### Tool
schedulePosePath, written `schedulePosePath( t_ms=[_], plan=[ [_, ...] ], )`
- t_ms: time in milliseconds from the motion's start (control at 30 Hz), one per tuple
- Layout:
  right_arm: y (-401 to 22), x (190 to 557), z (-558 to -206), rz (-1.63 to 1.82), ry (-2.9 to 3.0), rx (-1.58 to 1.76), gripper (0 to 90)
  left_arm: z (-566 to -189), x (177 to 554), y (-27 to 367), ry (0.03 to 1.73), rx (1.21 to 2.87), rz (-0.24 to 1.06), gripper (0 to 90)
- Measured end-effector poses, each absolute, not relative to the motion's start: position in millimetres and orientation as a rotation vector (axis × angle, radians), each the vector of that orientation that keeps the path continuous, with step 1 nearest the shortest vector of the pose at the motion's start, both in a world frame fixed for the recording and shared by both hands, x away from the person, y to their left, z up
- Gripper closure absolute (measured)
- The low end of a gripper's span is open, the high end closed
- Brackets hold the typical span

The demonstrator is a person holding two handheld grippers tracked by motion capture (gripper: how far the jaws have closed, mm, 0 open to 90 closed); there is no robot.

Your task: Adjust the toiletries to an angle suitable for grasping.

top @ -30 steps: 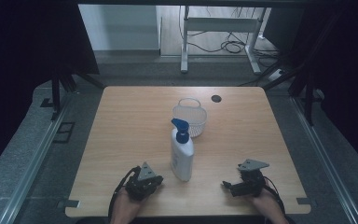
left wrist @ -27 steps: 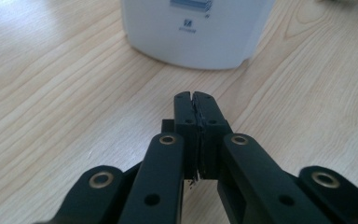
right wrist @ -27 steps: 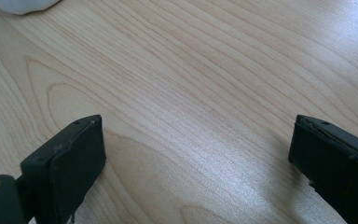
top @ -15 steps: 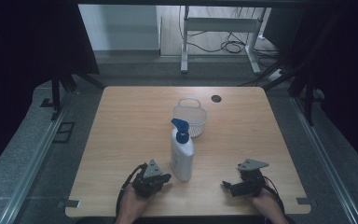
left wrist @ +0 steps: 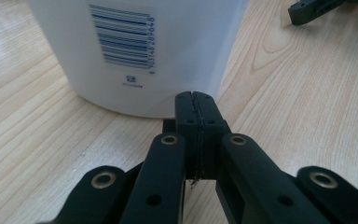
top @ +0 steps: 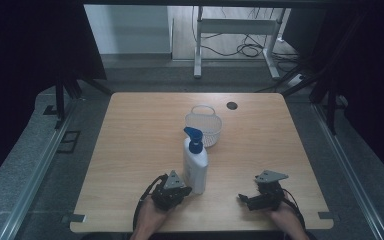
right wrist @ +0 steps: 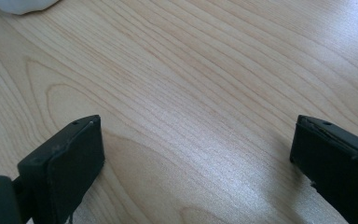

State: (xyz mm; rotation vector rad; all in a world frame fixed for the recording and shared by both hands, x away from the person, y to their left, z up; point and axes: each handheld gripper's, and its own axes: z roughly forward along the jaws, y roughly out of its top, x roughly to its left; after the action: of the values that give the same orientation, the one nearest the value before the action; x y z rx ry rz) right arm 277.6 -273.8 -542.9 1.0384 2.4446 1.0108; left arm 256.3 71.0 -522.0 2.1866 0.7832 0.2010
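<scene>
A white pump bottle (top: 195, 167) with a blue pump head stands upright near the table's front middle. My left gripper (top: 182, 191) sits just left of its base, jaws pressed together and empty. In the left gripper view the shut tips (left wrist: 192, 95) nearly touch the bottle (left wrist: 135, 51) below its barcode. My right gripper (top: 243, 199) rests low near the front right, pointing left toward the bottle, jaws wide apart. In the right gripper view, bare wood lies between its fingers (right wrist: 196, 140), and the bottle's base (right wrist: 23, 4) peeks in at the top left.
A white mesh basket (top: 203, 125) stands just behind the bottle. A dark round hole (top: 231, 105) marks the table's far edge. The wooden table (top: 130, 140) has free room at left and right. The right gripper's jaw tip (left wrist: 312, 9) appears in the left gripper view.
My left gripper has slid right toward the bottle's base and now sits against it. The right gripper has barely moved.
</scene>
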Motion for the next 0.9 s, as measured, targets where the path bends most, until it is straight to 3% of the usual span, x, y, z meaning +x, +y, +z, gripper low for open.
schedulePosePath(
  t_ms=[900],
  plan=[
    [-273.8, 277.7, -542.8, 1.01, 2.445, 1.039, 2.2, -518.3, 271.1, 44.5, 0.783, 2.203, 0.211, 88.9]
  ],
)
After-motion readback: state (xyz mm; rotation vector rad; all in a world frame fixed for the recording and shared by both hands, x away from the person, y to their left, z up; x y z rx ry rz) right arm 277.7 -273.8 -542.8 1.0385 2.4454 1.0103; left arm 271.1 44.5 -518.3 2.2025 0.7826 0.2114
